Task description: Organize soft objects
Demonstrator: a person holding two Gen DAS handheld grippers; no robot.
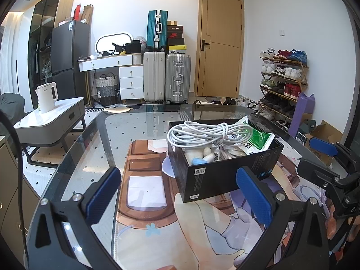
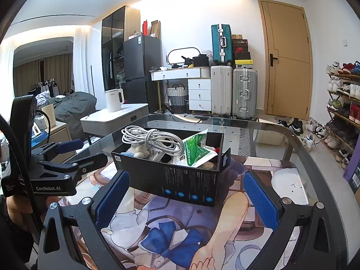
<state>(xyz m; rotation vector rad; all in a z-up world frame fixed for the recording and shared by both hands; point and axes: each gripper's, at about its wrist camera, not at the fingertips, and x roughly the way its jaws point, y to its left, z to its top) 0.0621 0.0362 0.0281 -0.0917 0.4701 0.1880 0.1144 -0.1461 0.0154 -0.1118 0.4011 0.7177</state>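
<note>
While a coiled white cable (image 1: 209, 132) lies heaped across the top, the black cardboard box (image 1: 225, 175) sits on the printed mat (image 1: 144, 193) that covers the near part of the glass table (image 1: 74, 157), with its open side up. From the left wrist camera one corner of the box points toward the lens and its long axis runs away to the right; from the right wrist camera a long printed side faces the lens. Inside, under the cable, lie a green and white plastic packet (image 1: 258, 138), a soft white plush item (image 1: 205, 154) with a pale blue piece beside it, and more crinkled white wrappers. The packet leans over the far right rim.

The left gripper (image 1: 180, 195) stands wide open and empty, its ribbed blue pads (image 1: 102, 194) to either side of the box's near corner, apart from it. The right gripper (image 2: 186, 200) is likewise spread wide and empty, just before the box's long side without touching.

Beyond the table stand a white kettle (image 1: 47, 96) on a low grey stand, a white drawer desk (image 1: 126, 76), three hard-shell suitcases (image 1: 167, 81), a wooden door (image 1: 220, 45) and a shoe rack (image 1: 283, 83) at the right wall
</note>
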